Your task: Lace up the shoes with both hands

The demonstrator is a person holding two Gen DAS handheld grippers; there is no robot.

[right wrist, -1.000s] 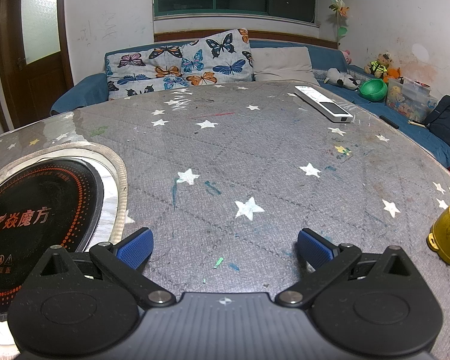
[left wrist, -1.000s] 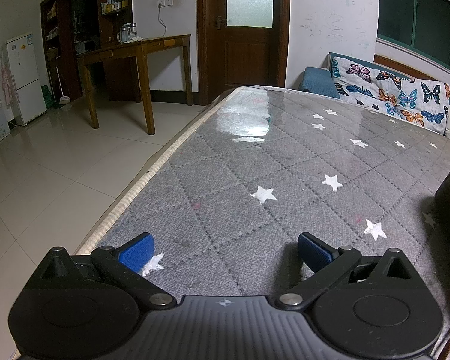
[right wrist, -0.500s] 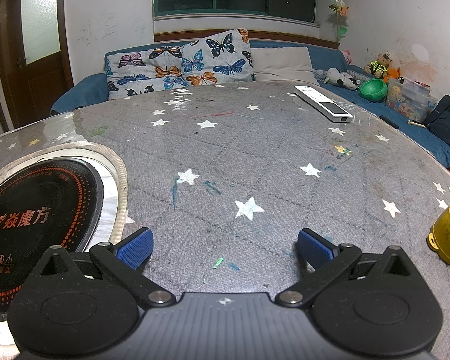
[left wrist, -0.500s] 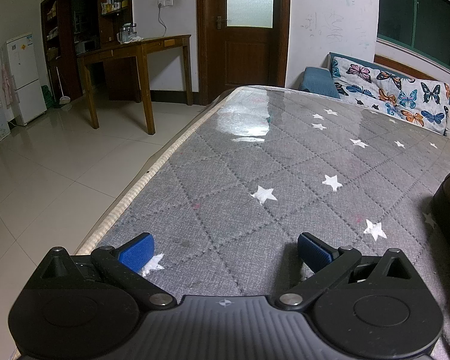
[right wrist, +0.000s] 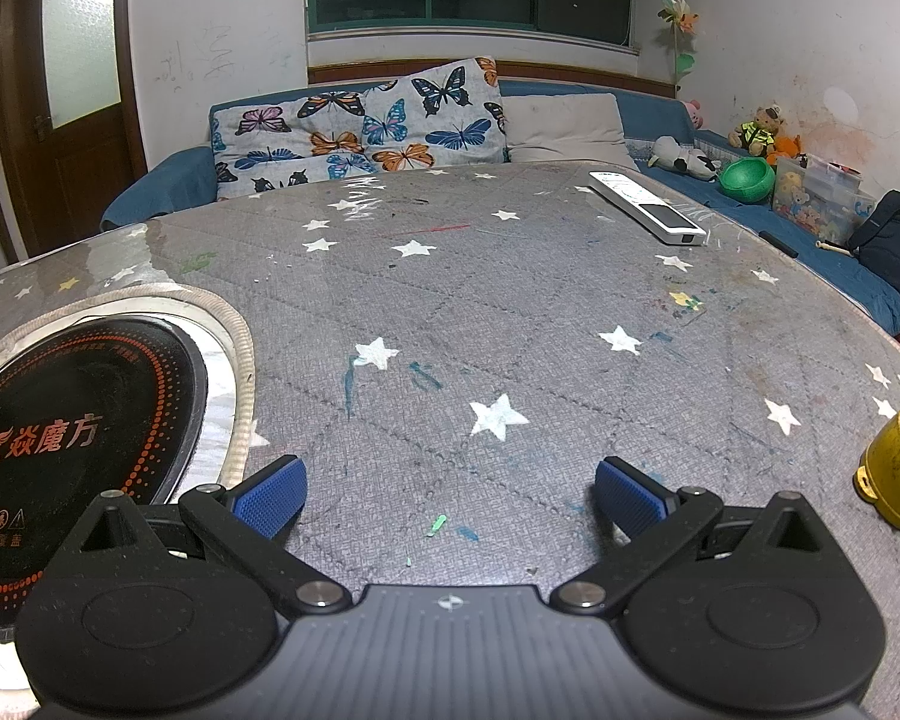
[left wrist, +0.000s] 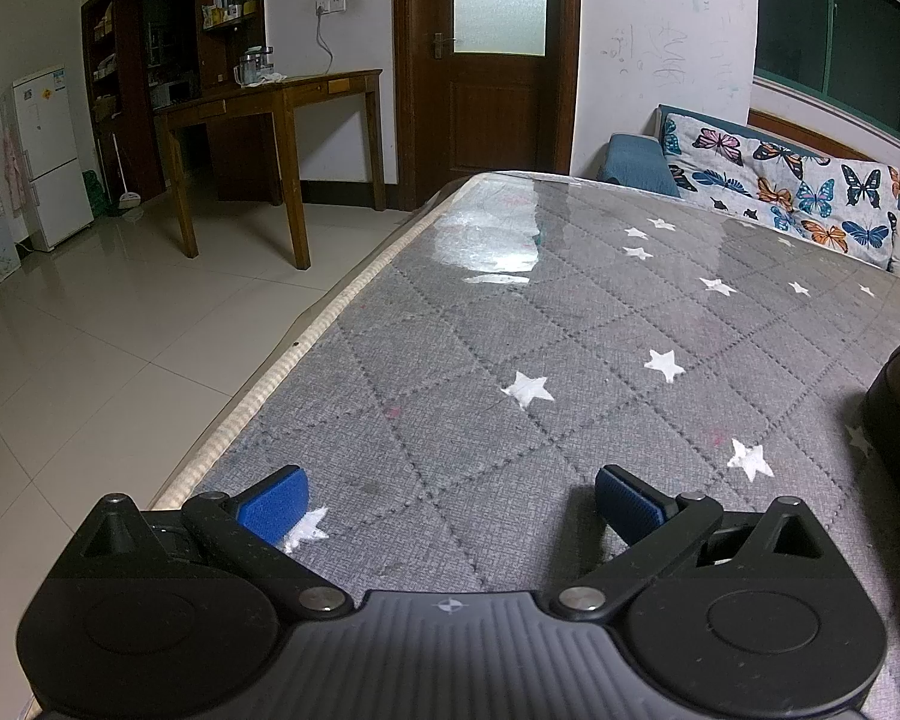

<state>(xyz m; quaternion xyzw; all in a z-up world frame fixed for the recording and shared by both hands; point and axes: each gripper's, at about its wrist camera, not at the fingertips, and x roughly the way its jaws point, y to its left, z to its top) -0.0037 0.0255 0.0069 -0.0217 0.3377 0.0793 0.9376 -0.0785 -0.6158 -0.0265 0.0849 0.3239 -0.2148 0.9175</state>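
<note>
Star-print table (right wrist: pixel 510 312), left gripper (left wrist: pixel 450 501) agape, right gripper (right wrist: pixel 450 498) agape

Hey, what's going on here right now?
Nothing is being handled yet. The left gripper and right gripper both sit open and empty, low over the grey star-patterned table cover. A dark shape, possibly the shoe, shows only at the left camera's right edge. No lace is visible.

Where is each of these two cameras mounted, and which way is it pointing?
Left wrist: on the left gripper, facing the table's edge, floor and door; only its open fingers show.
Right wrist: on the right gripper, facing the sofa and cooktop; same.
Shared: star-patterned table, butterfly cushion.
</note>
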